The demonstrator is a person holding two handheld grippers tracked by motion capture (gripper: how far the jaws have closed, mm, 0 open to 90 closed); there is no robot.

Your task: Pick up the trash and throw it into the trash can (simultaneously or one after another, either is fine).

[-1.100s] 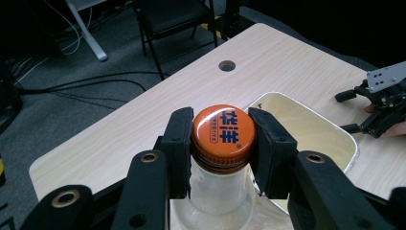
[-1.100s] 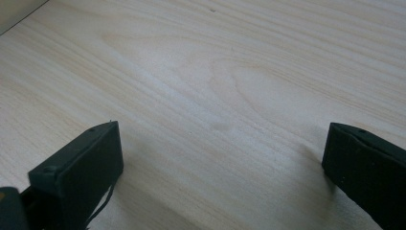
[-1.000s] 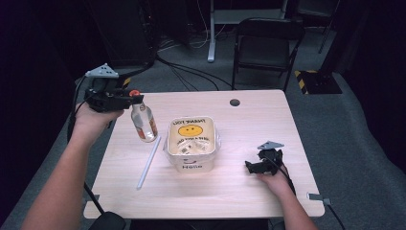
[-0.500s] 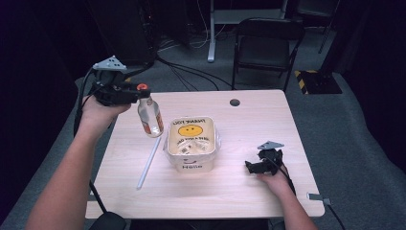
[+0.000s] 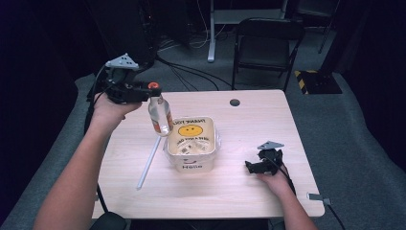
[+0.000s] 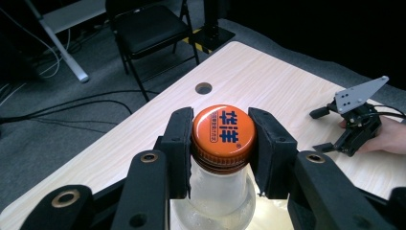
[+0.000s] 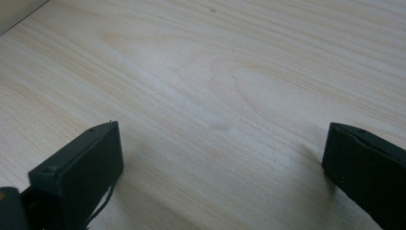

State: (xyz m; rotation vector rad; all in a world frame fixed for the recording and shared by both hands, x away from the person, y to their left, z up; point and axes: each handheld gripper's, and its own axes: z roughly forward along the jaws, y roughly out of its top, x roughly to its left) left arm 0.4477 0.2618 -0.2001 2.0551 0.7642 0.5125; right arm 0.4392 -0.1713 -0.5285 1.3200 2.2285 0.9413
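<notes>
Light wood-grain table (image 5: 239, 191) with a round cable hole (image 5: 234, 102) near the far edge, set on grey carpet in a dark room. Beyond it a black folding chair (image 5: 268, 45), loose cables across the floor, a yellow-and-black striped block (image 5: 318, 81) to the far right. On the tabletop a white square tub (image 5: 191, 160) printed with a yellow smiley, and just left of it a thin white rod (image 5: 149, 162) lying lengthwise toward the near edge. Clear bottle (image 5: 160, 115) with an orange cap (image 6: 222, 132) lifted clear of the table, above the tub's far-left corner. Long axis slightly off vertical: cap uppermost and leaning toward the holding hand, base swung a little toward the tub. Left gripper (image 6: 222, 143) clamped on the bottle's neck just under the cap, jaws part closed with a pad pressed against each side, held level over the table's far-left part. Right gripper (image 5: 258, 165) resting low on the near-right part of the tabletop, well apart from the tub, jaws spread wide with bare wood between them.
</notes>
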